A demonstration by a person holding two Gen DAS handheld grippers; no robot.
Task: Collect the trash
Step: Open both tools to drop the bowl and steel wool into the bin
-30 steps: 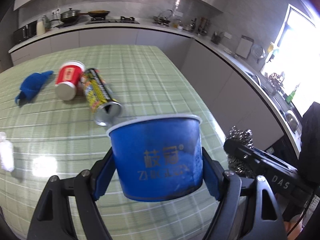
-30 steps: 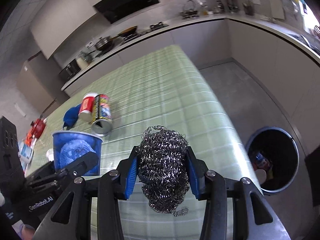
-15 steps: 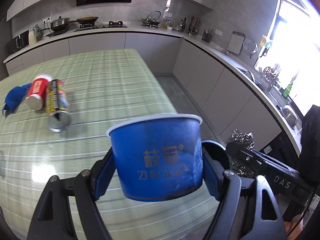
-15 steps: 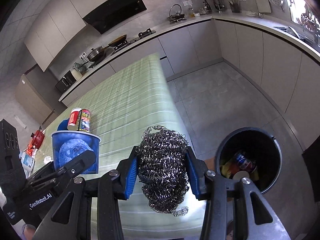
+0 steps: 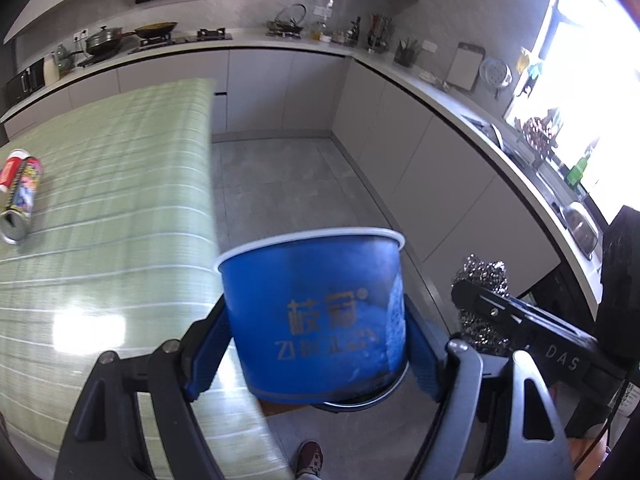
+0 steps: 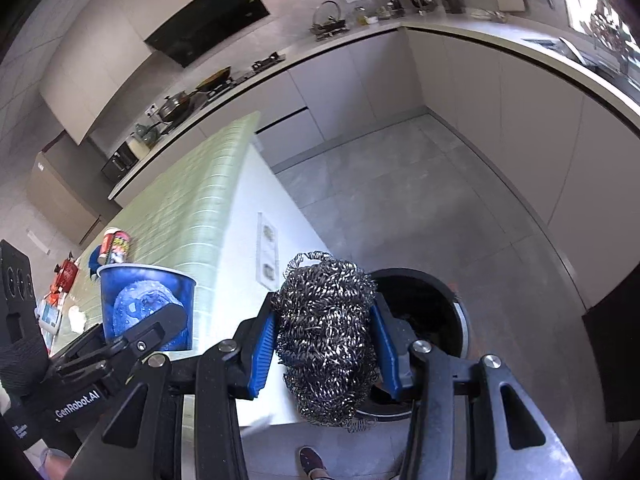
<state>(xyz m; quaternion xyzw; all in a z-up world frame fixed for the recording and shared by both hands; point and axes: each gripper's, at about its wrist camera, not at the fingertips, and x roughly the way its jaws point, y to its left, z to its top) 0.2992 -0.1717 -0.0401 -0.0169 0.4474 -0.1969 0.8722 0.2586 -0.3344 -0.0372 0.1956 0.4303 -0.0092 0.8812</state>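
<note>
A blue paper cup [image 5: 316,316] sits upright between the blue pads of the left hand-held gripper [image 5: 316,344], its sides pressed by both pads, its white rim above the fingers. From the right wrist view the same cup [image 6: 146,304] shows a crumpled blue wad [image 6: 146,308] lying inside it. The cup is held past the edge of the green-striped counter [image 5: 100,216], over the grey floor [image 5: 288,184].

The right hand-held gripper [image 6: 326,344] is clamped on a steel wool scrubber [image 6: 326,336], the wire ball bulging above and below the pads and a loose coil trailing from its underside. Just behind and below the scrubber stands a black trash bin [image 6: 452,320] on the floor, its round mouth open, partly hidden by the scrubber and the gripper's right finger. In the left wrist view the scrubber [image 5: 480,276] appears to the right of the cup, well clear of it, and a dark curved rim shows just under the cup's base.

On the counter, far from both grippers, a printed can [image 5: 18,208] lies on its side with its open end toward the camera, touching a red-and-white cup [image 5: 10,168] beside it. A shoe [image 6: 312,460] is visible on the floor at the bottom edge.
</note>
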